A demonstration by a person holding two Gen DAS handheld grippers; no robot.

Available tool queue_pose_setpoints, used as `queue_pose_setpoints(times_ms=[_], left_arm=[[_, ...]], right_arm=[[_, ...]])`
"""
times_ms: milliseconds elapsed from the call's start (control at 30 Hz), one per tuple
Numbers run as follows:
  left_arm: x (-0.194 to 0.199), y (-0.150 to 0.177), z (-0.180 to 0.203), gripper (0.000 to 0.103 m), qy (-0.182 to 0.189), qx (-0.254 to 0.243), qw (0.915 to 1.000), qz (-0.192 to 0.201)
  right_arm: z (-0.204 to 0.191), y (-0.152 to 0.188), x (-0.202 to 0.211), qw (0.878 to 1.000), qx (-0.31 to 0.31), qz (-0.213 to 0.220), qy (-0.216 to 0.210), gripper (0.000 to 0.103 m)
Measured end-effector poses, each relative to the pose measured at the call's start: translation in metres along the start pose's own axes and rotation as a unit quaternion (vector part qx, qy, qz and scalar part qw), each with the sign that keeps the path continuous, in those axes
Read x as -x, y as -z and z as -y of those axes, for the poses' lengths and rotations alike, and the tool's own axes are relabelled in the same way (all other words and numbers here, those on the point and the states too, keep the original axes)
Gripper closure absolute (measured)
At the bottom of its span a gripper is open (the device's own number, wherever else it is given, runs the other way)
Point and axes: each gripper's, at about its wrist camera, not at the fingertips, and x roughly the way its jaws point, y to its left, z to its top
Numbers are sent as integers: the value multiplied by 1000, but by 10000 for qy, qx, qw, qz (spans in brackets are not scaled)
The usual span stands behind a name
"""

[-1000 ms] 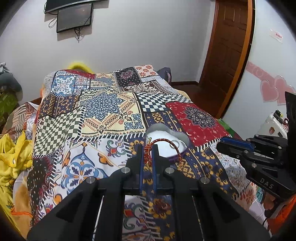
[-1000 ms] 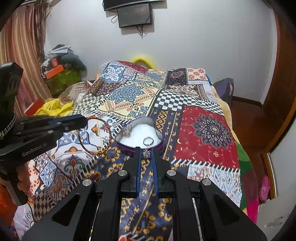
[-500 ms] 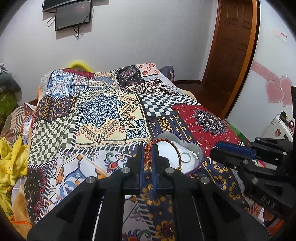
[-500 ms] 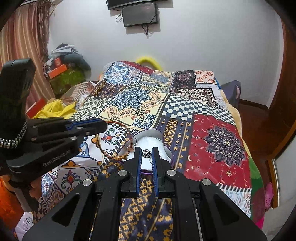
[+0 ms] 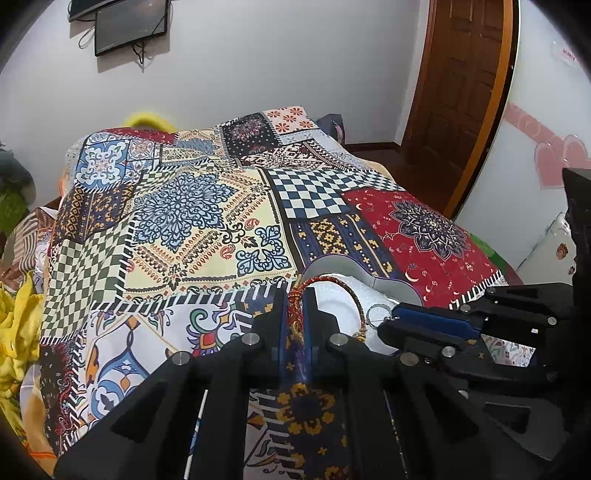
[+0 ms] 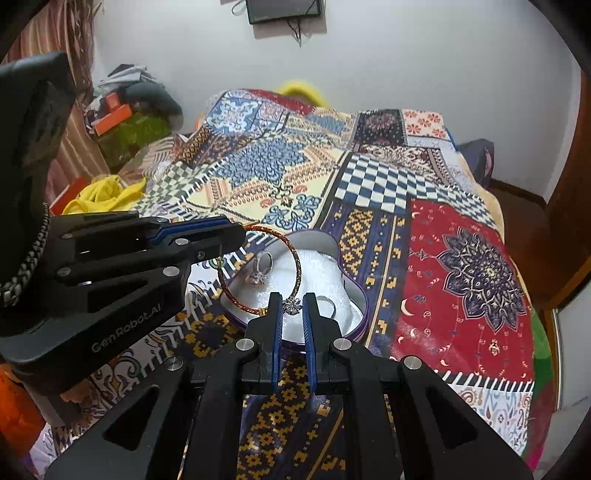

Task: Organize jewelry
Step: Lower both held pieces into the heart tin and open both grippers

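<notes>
Jewelry sits in and over a heart-shaped box [image 6: 354, 291] with a white lining, which lies on the patterned quilt [image 6: 369, 192] of a bed. A red-and-gold braided bangle [image 6: 295, 258] hangs above the box, pinched at its rim by the left tongs [image 5: 295, 302], whose tips are clamped together on it. The right tongs [image 6: 292, 306] hold a small sparkly ornament [image 6: 291, 305] between tips that stand only slightly apart, just over the near edge of the box. Inside the box lie a ring with a large stone [image 6: 258, 271] and a plain silver ring [image 6: 328, 304].

The right wrist view looks down into the box and shows both rings, with the bangle looping across the opening and the left tool's black body filling the left side. The left wrist view sees the bangle [image 5: 347, 295] edge-on, and the right tool [image 5: 424, 317] covers much of the box [image 5: 332, 264], leaving one small ring [image 5: 378, 312] visible.

Around the bed: yellow cloth [image 6: 107, 192], a cluttered pile in the corner [image 6: 129, 114], a wall screen [image 5: 129, 27] and a wooden door [image 5: 461, 92].
</notes>
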Motion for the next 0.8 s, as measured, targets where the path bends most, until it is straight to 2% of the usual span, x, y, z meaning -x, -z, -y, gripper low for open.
queue_pose_setpoints(times_ms=[267, 600, 700, 800], left_arm=[[-6, 3, -4, 97, 58, 36, 9999, -115], [9, 3, -4, 95, 98, 97, 9999, -69], [17, 2, -5, 94, 101, 134, 9999, -29], [27, 2, -6, 88, 90, 160, 9998, 21]], right_arm=[[1, 1, -5, 9999, 1, -116, 42, 93], [1, -2, 1, 9998, -75, -202, 0, 90], [-1, -3, 8, 9998, -49, -156, 61, 85], [-4, -3, 18, 9999, -38, -44, 108, 71]])
